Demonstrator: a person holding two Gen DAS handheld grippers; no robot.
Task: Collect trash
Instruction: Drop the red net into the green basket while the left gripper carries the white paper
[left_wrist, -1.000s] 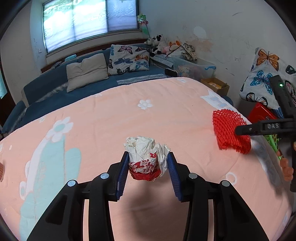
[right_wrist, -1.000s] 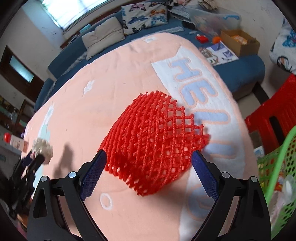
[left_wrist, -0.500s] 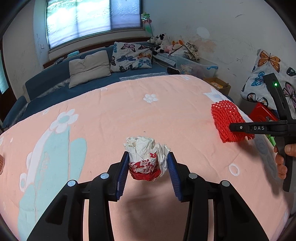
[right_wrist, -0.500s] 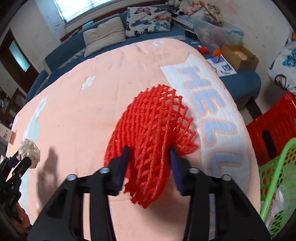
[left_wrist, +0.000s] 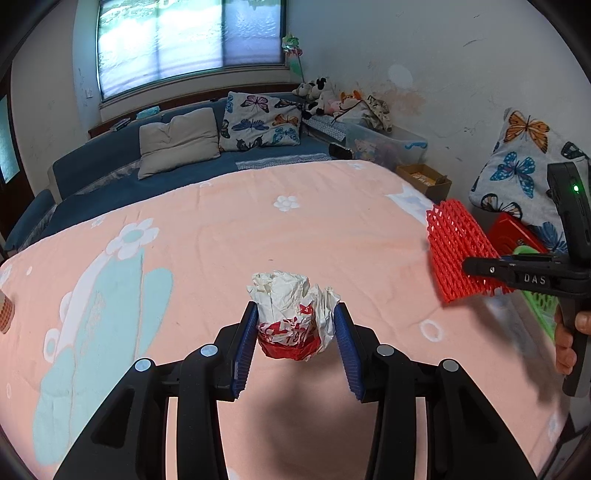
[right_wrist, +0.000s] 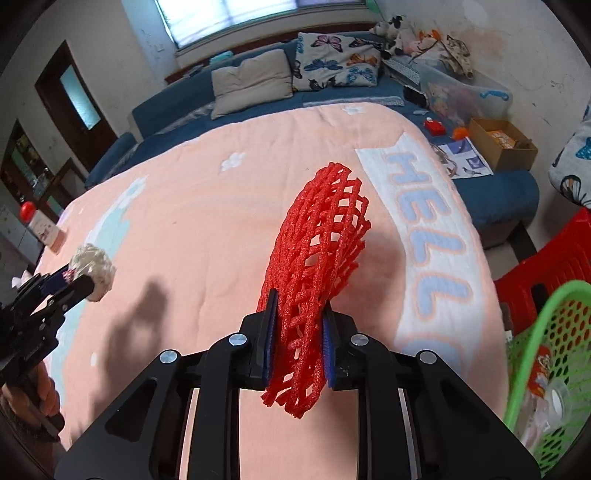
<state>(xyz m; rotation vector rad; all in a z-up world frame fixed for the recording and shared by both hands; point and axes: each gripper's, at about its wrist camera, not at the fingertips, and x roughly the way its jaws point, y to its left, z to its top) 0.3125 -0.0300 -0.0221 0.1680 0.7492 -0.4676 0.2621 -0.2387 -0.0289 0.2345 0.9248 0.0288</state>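
My left gripper (left_wrist: 295, 325) is shut on a crumpled white and red paper wrapper (left_wrist: 291, 317) and holds it above the pink bedspread (left_wrist: 221, 240). My right gripper (right_wrist: 299, 325) is shut on a red foam fruit net (right_wrist: 317, 258), squeezed flat between the pads and lifted off the bed. The net (left_wrist: 456, 247) and the right gripper also show at the right of the left wrist view. The wrapper (right_wrist: 92, 269) in the left gripper shows at the left of the right wrist view. A green mesh basket (right_wrist: 546, 354) holding trash stands at the lower right beside the bed.
A red plastic stool (right_wrist: 546, 266) stands by the basket. A bottle with a red cap (right_wrist: 38, 225) stands at the bed's left edge. A blue sofa with pillows (left_wrist: 177, 144) lies beyond the bed. A cardboard box (right_wrist: 502, 144) and a clear bin (right_wrist: 461, 92) sit near the wall.
My right gripper closed on the red net, flattening it, and lifted it off the bed. My left gripper kept its hold on the wrapper and rose slightly.
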